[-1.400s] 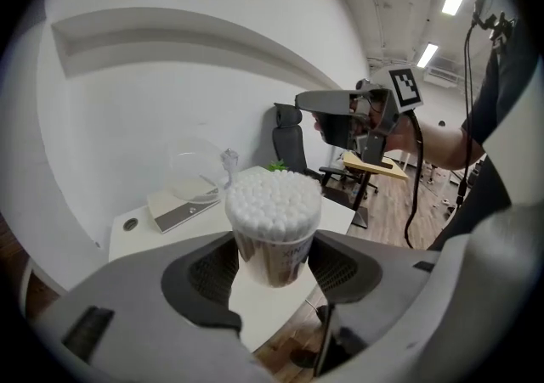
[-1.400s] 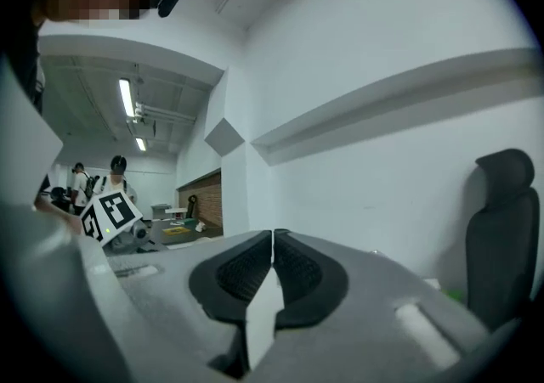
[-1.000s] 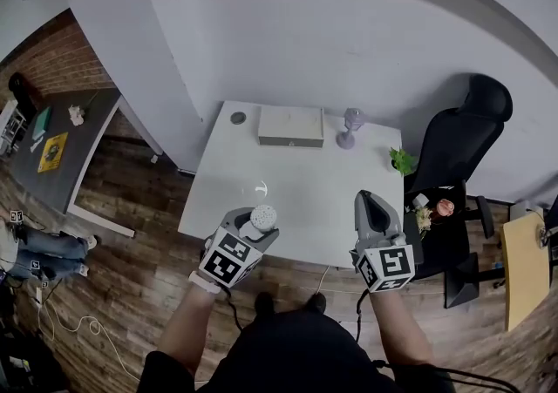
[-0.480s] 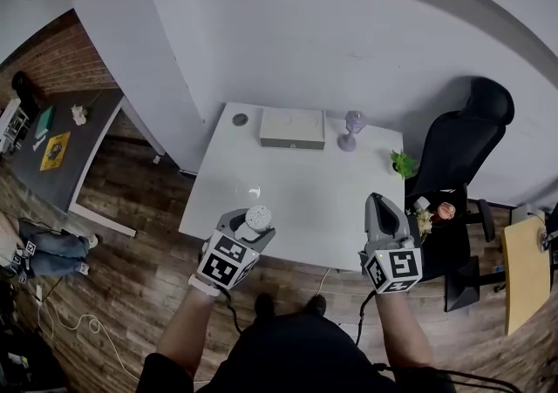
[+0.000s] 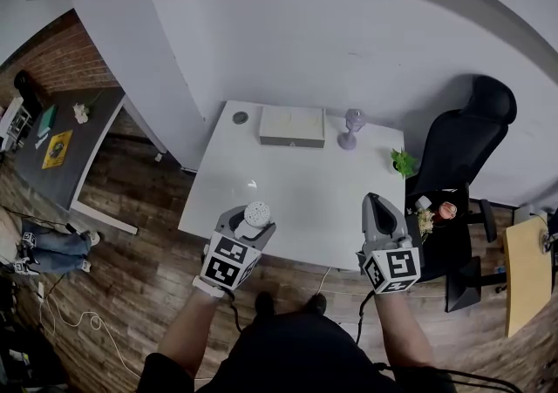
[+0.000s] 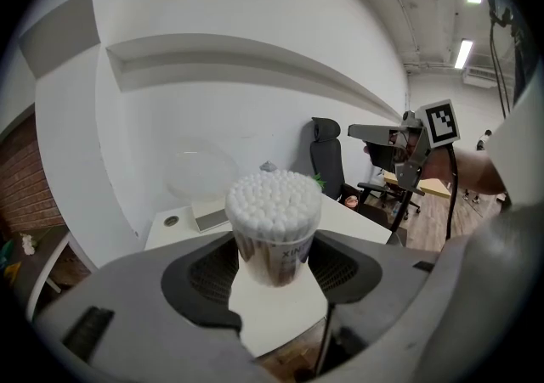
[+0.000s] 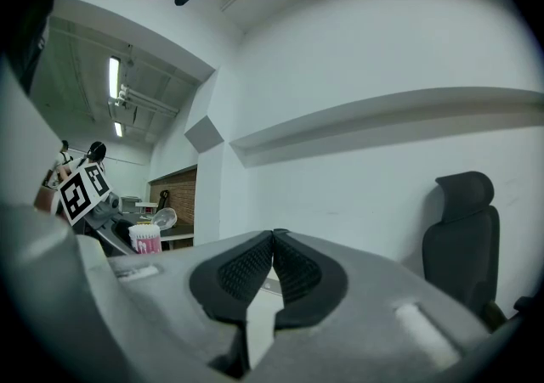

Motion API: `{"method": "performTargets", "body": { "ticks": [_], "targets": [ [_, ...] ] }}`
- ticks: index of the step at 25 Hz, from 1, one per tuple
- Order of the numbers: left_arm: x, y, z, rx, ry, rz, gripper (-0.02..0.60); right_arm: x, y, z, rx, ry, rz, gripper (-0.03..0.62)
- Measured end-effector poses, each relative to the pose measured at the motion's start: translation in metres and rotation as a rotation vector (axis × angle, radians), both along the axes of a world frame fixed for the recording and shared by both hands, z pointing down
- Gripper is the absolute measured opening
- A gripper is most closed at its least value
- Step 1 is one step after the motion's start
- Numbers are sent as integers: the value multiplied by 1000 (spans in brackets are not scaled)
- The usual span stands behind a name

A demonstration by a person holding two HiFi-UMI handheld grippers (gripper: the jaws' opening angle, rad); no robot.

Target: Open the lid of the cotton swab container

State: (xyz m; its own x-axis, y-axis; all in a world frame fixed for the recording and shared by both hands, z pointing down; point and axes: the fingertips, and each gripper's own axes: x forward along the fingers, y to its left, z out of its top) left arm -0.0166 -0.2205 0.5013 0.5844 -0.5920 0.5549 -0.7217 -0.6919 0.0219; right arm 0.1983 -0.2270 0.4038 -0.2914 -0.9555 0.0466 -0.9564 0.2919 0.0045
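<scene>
My left gripper [image 5: 254, 222] is shut on the cotton swab container [image 5: 258, 213], a clear round tub packed with white swab heads [image 6: 274, 203]. It is held over the near edge of the white table [image 5: 305, 195]. The tub's top is uncovered, and its clear lid [image 6: 194, 171] stands open behind it, also seen as the clear lid [image 7: 165, 218] beside the container [image 7: 144, 239] in the right gripper view. My right gripper [image 5: 373, 205] is off to the right at the table's near edge, shut with nothing between its pads [image 7: 273, 241].
At the back of the table are a beige flat box [image 5: 291, 126], a purple glass [image 5: 350, 128] and a round cable hole [image 5: 240, 118]. A small green plant [image 5: 402, 160] sits at the right edge. A black office chair [image 5: 462, 147] stands to the right, and a dark table [image 5: 61, 143] to the left.
The left gripper has tilted a little with the container in it. The right gripper has drifted slightly to the right and stayed shut.
</scene>
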Motion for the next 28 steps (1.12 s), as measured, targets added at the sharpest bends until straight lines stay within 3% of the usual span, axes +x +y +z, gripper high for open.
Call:
{"method": "performTargets", "body": {
  "ticks": [28],
  "targets": [
    [41, 9, 0, 8, -20, -16, 252, 28, -1, 3, 7, 1, -67, 0]
  ]
}}
